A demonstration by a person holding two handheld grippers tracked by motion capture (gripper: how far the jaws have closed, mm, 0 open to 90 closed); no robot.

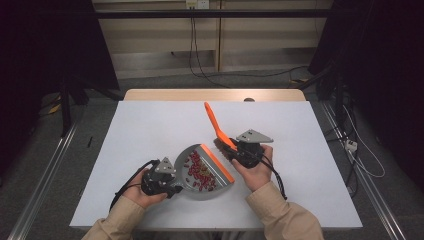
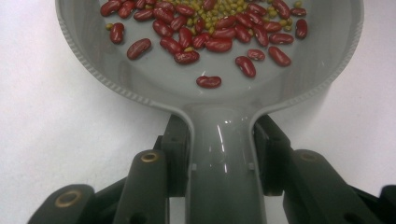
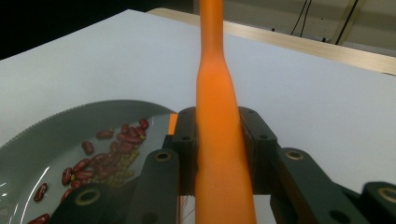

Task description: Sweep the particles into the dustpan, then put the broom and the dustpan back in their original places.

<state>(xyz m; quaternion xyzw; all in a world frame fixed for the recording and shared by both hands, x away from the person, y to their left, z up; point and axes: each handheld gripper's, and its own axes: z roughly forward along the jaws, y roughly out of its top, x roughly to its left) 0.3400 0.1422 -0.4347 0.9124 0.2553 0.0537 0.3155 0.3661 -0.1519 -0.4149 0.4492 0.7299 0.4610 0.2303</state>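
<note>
On a white bench [image 1: 150, 130], the left claw [image 1: 172, 189] was clamped on a grey dustpan [image 1: 186, 162] holding beans [image 1: 200, 172]; the right claw [image 1: 234, 150] gripped an orange brush [image 1: 212, 120] just right of it.

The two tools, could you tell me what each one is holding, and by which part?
The left tool grips the grey dustpan by its handle; the right tool grips the orange brush partway along its handle.
</note>
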